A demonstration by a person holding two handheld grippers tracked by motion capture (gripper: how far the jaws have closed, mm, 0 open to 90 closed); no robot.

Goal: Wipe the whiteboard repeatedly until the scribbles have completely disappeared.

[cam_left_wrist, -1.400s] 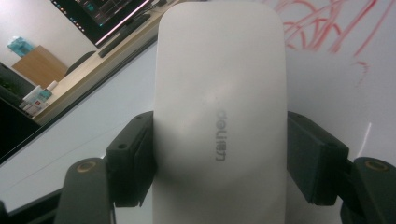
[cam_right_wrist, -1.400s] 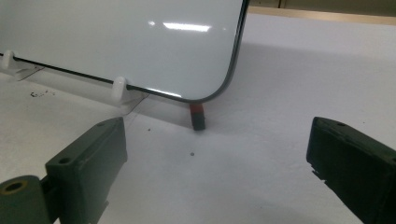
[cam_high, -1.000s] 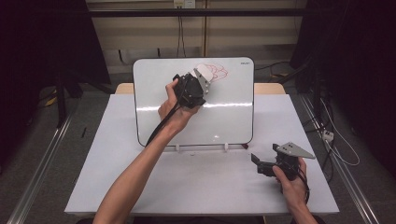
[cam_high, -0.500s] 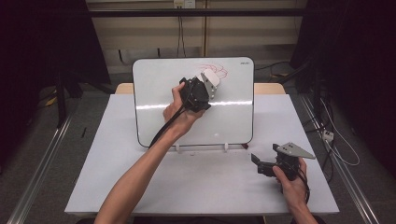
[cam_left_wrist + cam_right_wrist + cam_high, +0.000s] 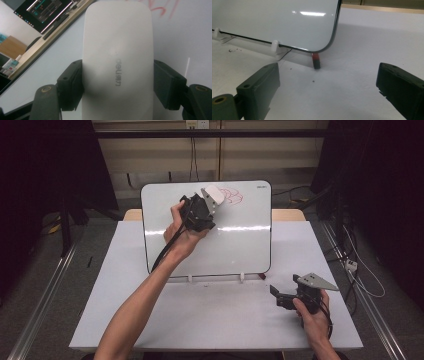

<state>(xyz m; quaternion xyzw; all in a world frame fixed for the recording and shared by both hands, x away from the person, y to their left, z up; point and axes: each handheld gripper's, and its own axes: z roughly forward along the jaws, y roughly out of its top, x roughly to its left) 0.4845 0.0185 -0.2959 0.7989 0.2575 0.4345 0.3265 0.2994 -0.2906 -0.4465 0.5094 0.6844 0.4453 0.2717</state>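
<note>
While the left gripper (image 5: 206, 204) clamps the eraser (image 5: 214, 195), it has shifted right toward the red scribble (image 5: 232, 196), upper centre. Wiping of the whiteboard (image 5: 240, 245) looks imminent. Right gripper (image 5: 281, 297): open, empty.

Eraser's (image 5: 117, 62) lower end cut off

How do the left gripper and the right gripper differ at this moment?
The left gripper is shut on the white eraser, while the right gripper is open and holds nothing. The left gripper is raised against the whiteboard near the red marks; the right gripper rests low over the table. Both have black jaws.
</note>
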